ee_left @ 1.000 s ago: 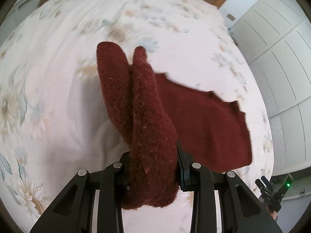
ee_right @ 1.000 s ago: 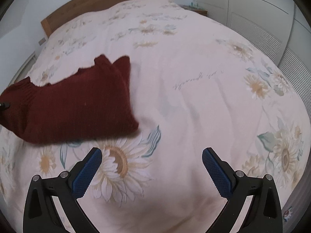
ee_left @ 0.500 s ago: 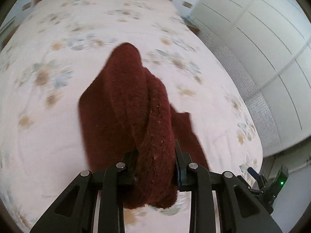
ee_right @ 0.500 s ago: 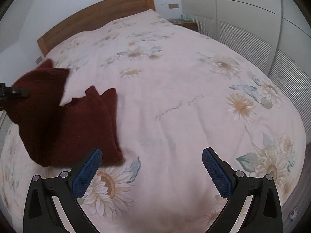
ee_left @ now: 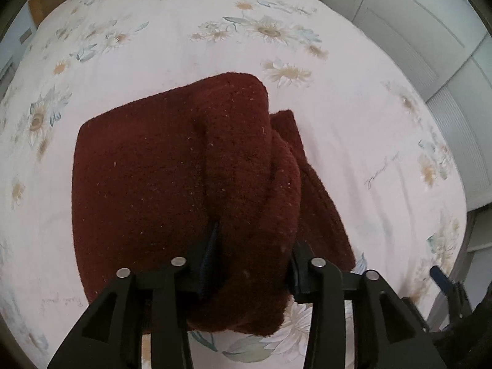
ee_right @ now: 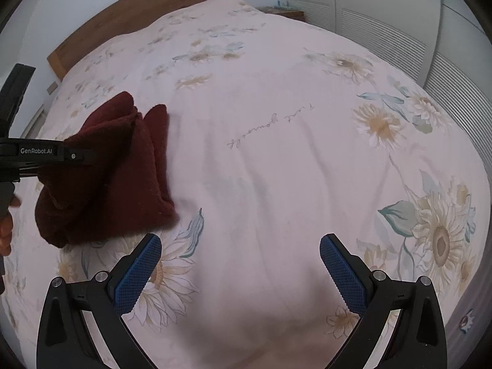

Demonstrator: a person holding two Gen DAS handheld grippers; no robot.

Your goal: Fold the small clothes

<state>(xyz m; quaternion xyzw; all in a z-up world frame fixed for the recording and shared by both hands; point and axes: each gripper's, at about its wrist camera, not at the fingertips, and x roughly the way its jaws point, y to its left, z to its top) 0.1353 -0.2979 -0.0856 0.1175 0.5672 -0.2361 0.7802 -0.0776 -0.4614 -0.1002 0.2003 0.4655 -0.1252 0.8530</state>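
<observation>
The left tool (ee_left: pixel 252 264) pinches a bunched edge of the dark red knit garment (ee_left: pixel 172 184), laying it doubled on the floral bed (ee_right: pixel 276 153) to complete a fold, while the right tool (ee_right: pixel 240 272) hovers wide open, empty

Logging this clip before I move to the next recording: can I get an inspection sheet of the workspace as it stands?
Surface: bed with pale floral duvet, lightly creased.
Job's things: one dark red knit garment, doubled over on the duvet, one end pinched.
Clutter: nothing seen.
Grippers: left gripper shut on the garment's bunched end; right gripper open, over bare duvet, holding nothing.
Cables: nothing seen.
Surroundings: wooden headboard, white louvred wardrobe doors, small bedside table with objects too small to identify.
</observation>
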